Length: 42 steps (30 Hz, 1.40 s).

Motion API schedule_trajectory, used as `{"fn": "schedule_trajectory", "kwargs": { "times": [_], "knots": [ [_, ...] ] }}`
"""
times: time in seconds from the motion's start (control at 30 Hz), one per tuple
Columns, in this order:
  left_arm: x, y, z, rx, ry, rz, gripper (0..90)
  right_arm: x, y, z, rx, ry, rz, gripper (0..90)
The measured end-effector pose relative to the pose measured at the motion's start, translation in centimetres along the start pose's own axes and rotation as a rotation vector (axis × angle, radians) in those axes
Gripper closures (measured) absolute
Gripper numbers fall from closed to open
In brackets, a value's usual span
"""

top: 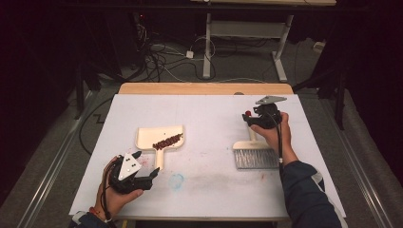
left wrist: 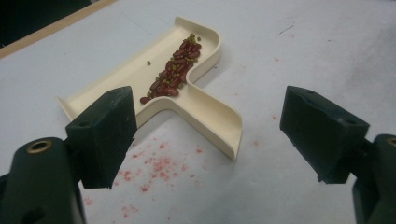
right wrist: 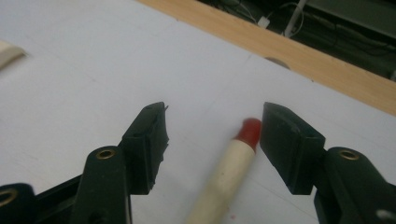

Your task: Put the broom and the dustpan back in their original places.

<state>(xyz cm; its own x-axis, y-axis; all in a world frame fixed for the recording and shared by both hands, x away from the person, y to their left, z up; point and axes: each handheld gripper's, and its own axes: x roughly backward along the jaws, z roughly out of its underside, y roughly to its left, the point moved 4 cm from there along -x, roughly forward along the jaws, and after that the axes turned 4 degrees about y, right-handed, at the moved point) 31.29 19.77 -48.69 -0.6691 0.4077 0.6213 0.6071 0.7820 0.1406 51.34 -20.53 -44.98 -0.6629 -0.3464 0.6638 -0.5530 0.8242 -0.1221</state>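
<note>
The right claw [right wrist: 212, 128] is straddling the brush handle [right wrist: 224, 179], jaws apart. The open left claw [left wrist: 205, 135] is hovering near the dustpan [left wrist: 205, 109], which is holding the beans [left wrist: 173, 74] on the table [top: 209, 114]. Sweeping looks finished; next, closing on both.

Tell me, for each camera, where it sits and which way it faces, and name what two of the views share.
High view: above the person's side of the table, looking forward and down; both forearms, the left gripper and right gripper show.
Left gripper view: rides the left gripper, looking between its open jaws at the dustpan of beans.
Right gripper view: rides the right gripper, facing the table's far edge, its jaws open around the brush handle.
Shared: high and left gripper views both show the dustpan.
</note>
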Motion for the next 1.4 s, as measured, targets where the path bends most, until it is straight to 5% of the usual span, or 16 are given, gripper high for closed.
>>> {"fn": "schedule_trajectory", "kwargs": {
  "times": [0.17, 0.27, 0.37, 0.43, 0.57, 1.17, 1.23, 1.4],
  "knots": [
    [-0.1, -0.3, 0.1, -0.006, 0.011, 0.014, 18.7, 1.0, 1.2, -0.1, -0.032, -0.068, -0.052, 36.0],
    [0.0, -0.6, -0.2, -0.020, 0.003, 0.014, 16.8, 2.0, 1.8, -0.8, 0.008, -0.096, -0.005, 32.5],
    [0.1, -0.7, -0.2, -0.022, 0.002, 0.012, 16.8, 2.7, 2.0, -1.0, -0.009, -0.131, -0.027, 28.6],
    [-0.1, -0.7, -0.1, -0.025, 0.012, 0.011, 16.9, 3.1, 2.1, -1.1, 0.000, -0.136, 0.010, 22.6],
    [-0.2, -0.7, -0.1, -0.022, 0.016, 0.014, 16.9, 3.7, 2.0, -1.3, -0.030, -0.170, 0.005, 17.6],
    [-0.7, -0.8, 0.3, -0.044, 0.048, 0.022, 16.8, 6.5, 3.8, -1.6, 0.010, -0.222, -0.033, 16.8],
    [-0.7, -0.8, 0.3, -0.045, 0.052, 0.020, 16.8, 7.0, 4.1, -1.6, -0.011, -0.242, -0.064, 18.2],
    [-0.8, -0.9, 0.3, -0.046, 0.060, 0.019, 16.9, 7.9, 4.7, -1.5, 0.015, -0.263, -0.050, 18.4]
  ]
}}
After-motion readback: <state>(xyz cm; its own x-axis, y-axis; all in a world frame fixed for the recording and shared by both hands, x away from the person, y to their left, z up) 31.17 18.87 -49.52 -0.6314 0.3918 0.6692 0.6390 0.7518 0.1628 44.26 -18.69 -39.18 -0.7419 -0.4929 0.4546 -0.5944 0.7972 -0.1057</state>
